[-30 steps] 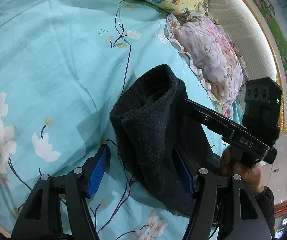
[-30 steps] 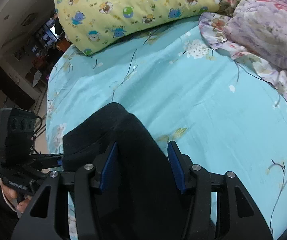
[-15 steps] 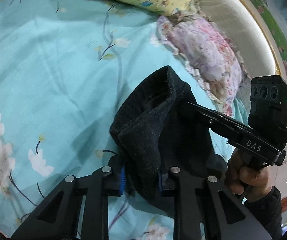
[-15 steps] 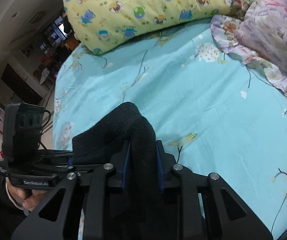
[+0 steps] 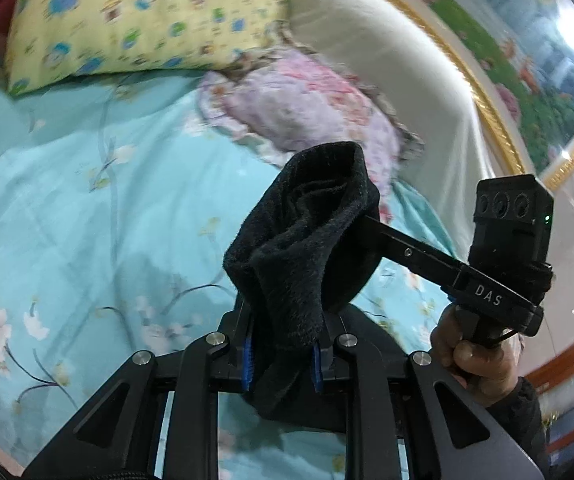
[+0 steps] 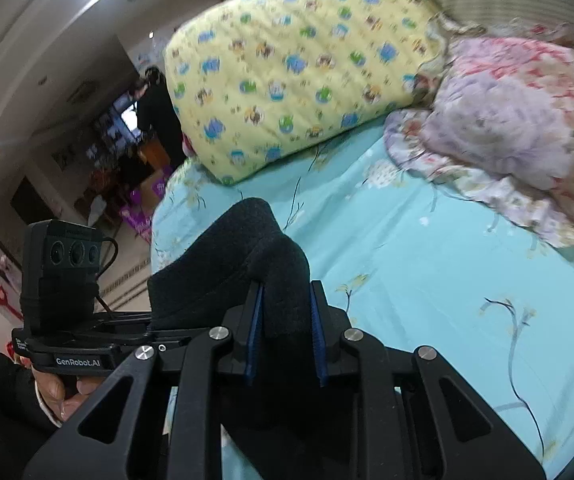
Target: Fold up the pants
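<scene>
The black fleece pants (image 5: 307,240) are bunched and held up off the turquoise flowered bedsheet (image 5: 67,220). My left gripper (image 5: 282,354) is shut on one fold of them. My right gripper (image 6: 285,334) is shut on another fold of the pants (image 6: 239,256). The two grippers hold the cloth close together, side by side. The right gripper also shows in the left wrist view (image 5: 439,260), reaching into the bundle from the right. The left gripper's body shows in the right wrist view (image 6: 63,320) at the left. The lower part of the pants hangs hidden below the grippers.
A yellow cartoon-print pillow (image 5: 127,28) and a pink flowered pillow (image 5: 307,108) lie at the head of the bed, against a white padded headboard (image 5: 387,60). The bed's left edge (image 6: 159,240) drops to a room with furniture (image 6: 127,152).
Both grippers closed on the pants, which lay on the bed a second ago. They have lifted the bundle off the sheet and tilted up toward the pillows.
</scene>
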`<state>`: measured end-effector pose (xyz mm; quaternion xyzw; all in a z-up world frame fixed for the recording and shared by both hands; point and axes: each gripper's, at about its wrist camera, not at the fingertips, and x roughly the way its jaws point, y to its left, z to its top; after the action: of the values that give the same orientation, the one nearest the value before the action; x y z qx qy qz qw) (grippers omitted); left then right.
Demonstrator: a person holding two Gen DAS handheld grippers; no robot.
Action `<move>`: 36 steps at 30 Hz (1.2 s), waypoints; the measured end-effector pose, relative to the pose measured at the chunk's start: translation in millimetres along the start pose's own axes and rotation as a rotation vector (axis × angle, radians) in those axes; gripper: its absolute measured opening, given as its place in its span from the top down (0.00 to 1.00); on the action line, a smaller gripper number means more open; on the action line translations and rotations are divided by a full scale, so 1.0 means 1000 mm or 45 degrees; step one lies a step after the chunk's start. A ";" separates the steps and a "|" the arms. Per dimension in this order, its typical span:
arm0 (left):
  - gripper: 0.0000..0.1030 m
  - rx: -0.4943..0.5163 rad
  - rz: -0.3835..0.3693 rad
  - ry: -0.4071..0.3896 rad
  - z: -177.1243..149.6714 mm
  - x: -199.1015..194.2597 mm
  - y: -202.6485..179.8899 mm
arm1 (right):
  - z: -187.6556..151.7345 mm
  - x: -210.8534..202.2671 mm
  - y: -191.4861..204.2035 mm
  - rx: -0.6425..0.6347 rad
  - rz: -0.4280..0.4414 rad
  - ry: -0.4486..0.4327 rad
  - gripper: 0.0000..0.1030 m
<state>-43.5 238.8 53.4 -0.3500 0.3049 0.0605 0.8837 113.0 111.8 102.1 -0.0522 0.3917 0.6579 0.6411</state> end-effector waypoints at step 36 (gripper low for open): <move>0.80 0.578 -0.230 0.302 -0.132 0.066 -0.235 | -0.184 -0.225 -0.071 0.445 -0.127 -0.531 0.78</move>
<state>19.2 -30.2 76.6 -0.1732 0.3796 -0.1299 0.8995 135.0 -184.8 71.9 0.1766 0.3556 0.5445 0.7389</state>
